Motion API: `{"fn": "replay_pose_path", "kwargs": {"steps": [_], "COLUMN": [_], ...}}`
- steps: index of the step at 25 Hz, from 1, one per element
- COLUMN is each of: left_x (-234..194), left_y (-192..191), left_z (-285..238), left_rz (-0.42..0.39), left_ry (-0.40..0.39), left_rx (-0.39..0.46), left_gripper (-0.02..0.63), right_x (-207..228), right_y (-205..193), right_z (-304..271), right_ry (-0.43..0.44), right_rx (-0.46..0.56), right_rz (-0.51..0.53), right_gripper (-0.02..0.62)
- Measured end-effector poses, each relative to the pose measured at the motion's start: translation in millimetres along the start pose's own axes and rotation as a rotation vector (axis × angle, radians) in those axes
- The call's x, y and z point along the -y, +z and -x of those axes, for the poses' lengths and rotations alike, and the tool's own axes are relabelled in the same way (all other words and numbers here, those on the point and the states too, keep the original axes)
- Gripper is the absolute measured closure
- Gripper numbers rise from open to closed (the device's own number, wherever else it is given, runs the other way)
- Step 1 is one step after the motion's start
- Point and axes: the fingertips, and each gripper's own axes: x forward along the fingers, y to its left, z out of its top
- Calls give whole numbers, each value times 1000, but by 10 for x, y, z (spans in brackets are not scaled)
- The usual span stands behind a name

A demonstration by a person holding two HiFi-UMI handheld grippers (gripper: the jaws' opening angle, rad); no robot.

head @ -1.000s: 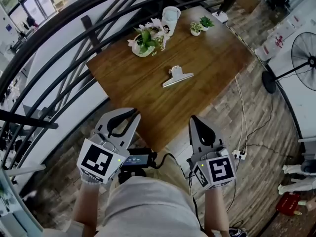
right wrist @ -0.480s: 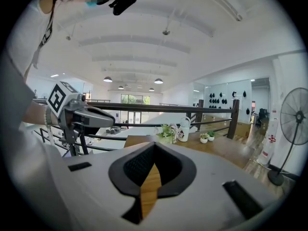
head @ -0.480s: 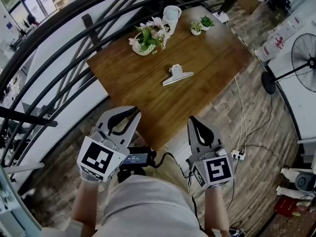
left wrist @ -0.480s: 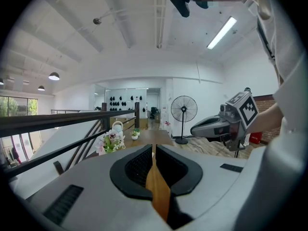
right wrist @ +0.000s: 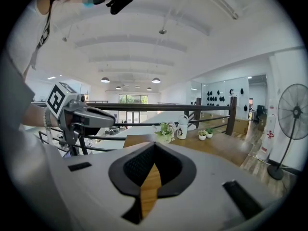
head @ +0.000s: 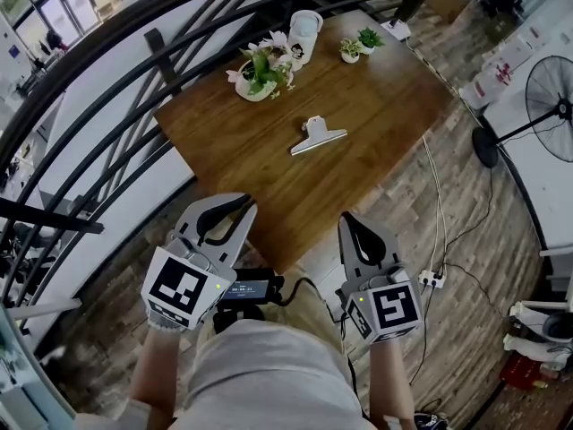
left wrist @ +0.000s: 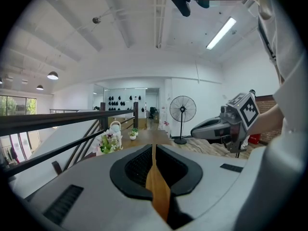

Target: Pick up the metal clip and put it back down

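Left gripper (head: 243, 207) and right gripper (head: 348, 216) hover empty at lower frame, jaws together, just off the table's (head: 394, 106) lower edge. Metal clip (head: 319, 136) lies centre frame, bare wood all around it.

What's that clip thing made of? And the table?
The clip looks like metal: silvery-grey and smooth, with a pale sheen. The table looks like wood: warm brown with long grain stripes and a smooth, fairly matte finish. Solid wood or veneer, I can't tell.
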Motion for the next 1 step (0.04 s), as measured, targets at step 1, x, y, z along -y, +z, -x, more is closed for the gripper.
{"fn": "replay_pose_path", "kwargs": {"steps": [1], "left_x": [12], "left_y": [10], "left_z": [-5], "left_rz": [2], "left_ry": [-1], "left_rx": [2], "left_gripper": [577], "right_x": [7], "right_y": [-7], "right_z": [12], "right_ry": [-2], "right_rx": [0], "right_rz": [-6], "right_gripper": [592]}}
